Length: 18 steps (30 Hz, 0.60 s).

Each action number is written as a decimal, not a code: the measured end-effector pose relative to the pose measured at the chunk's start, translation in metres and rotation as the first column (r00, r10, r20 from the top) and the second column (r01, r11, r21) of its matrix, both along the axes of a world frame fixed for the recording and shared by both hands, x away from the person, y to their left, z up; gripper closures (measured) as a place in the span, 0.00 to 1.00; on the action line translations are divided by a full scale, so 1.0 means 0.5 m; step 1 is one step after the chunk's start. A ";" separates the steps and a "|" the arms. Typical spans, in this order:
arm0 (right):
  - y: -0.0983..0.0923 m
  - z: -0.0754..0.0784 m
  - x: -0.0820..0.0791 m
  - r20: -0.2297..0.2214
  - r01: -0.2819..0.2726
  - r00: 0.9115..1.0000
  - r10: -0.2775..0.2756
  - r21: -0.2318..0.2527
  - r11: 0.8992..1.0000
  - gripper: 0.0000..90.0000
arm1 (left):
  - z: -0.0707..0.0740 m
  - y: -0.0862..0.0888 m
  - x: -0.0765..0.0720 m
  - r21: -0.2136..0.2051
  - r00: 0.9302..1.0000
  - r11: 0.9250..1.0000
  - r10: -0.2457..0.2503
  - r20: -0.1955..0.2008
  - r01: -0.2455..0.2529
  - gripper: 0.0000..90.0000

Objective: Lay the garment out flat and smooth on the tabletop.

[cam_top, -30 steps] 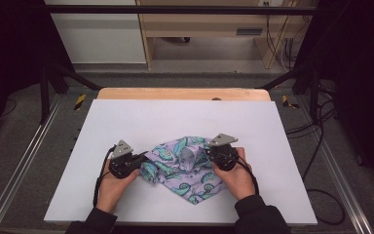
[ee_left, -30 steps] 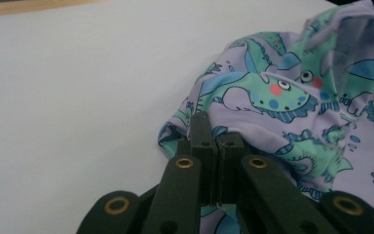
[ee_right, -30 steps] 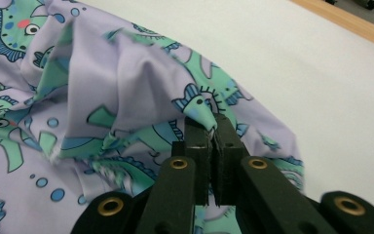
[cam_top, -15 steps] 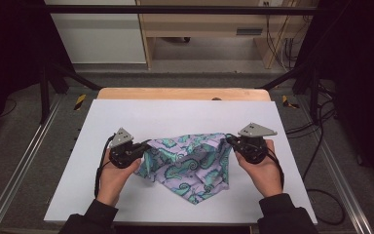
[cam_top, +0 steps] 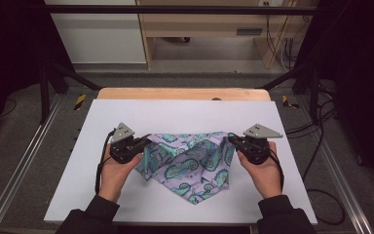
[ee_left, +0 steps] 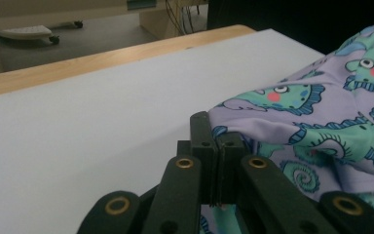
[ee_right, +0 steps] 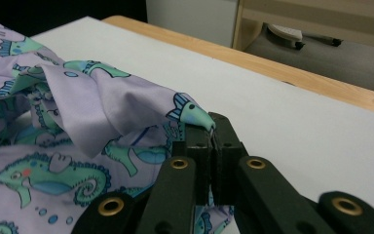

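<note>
- While no container sits on the counter, one cloth lies on its white sheet, near the person's edge and about midway across.
- One cloth, two hand-held grippers and two hands are in sight.
- Lilac with teal seahorses, the cloth is stretched side to side across the counter, its long axis running from one gripper to the other; its upper edge is lifted and a lower corner points toward the person.
- Left hand-held gripper has its jaws pressed together, pinching the cloth's left corner.
- Right hand-held gripper likewise pinches the right corner, the fabric caught between its closed jaws.
</note>
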State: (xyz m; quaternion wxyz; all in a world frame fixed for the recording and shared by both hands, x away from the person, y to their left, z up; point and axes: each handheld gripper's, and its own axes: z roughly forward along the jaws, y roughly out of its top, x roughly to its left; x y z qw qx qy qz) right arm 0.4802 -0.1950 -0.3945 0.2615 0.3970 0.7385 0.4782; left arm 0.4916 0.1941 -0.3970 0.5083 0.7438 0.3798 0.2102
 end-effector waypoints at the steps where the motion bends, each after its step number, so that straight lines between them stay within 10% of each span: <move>1: -0.001 0.002 0.002 -0.001 0.005 1.000 -0.005 0.011 1.000 0.98 | 0.006 -0.001 0.003 -0.018 1.000 1.000 -0.002 0.001 0.002 1.00; 18: -0.018 0.122 0.030 0.073 0.055 0.995 -0.062 0.086 0.995 0.98 | 0.141 -0.004 0.056 -0.053 0.996 0.998 0.026 0.084 -0.022 1.00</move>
